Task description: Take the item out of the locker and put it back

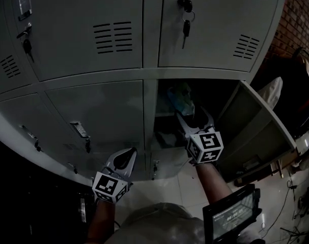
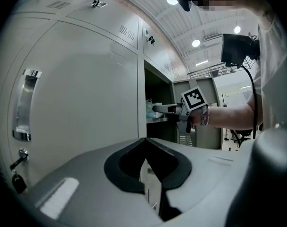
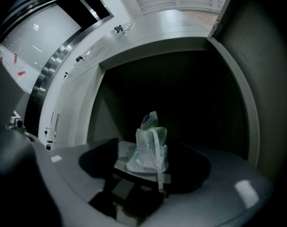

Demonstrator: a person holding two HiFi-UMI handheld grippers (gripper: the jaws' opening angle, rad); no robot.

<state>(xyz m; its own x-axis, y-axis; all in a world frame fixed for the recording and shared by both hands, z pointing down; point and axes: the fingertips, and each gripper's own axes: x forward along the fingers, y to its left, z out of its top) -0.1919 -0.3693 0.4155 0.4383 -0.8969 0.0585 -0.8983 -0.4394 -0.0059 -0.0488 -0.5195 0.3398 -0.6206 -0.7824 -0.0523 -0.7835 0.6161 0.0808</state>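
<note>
In the head view the item, a pale plastic bag (image 1: 181, 97), stands on the shelf of the open locker (image 1: 230, 91). My right gripper (image 1: 195, 118) points level into that locker, jaws open, tips just short of the bag. In the right gripper view the bag (image 3: 150, 145) stands upright ahead of the spread jaws of the right gripper (image 3: 150, 161), a strap hanging over the shelf edge, and no pad presses on it. My left gripper (image 1: 122, 160) hangs lower left before a closed door, jaws together and empty. The left gripper view shows the left gripper (image 2: 144, 143) shut.
The open locker's door (image 1: 258, 131) swings out to the right. Keys (image 1: 186, 23) hang from the locker above, and closed doors (image 1: 101, 113) with handles fill the left. A dark screen device (image 1: 230, 213) sits at the person's waist, and cables lie on the floor at the right.
</note>
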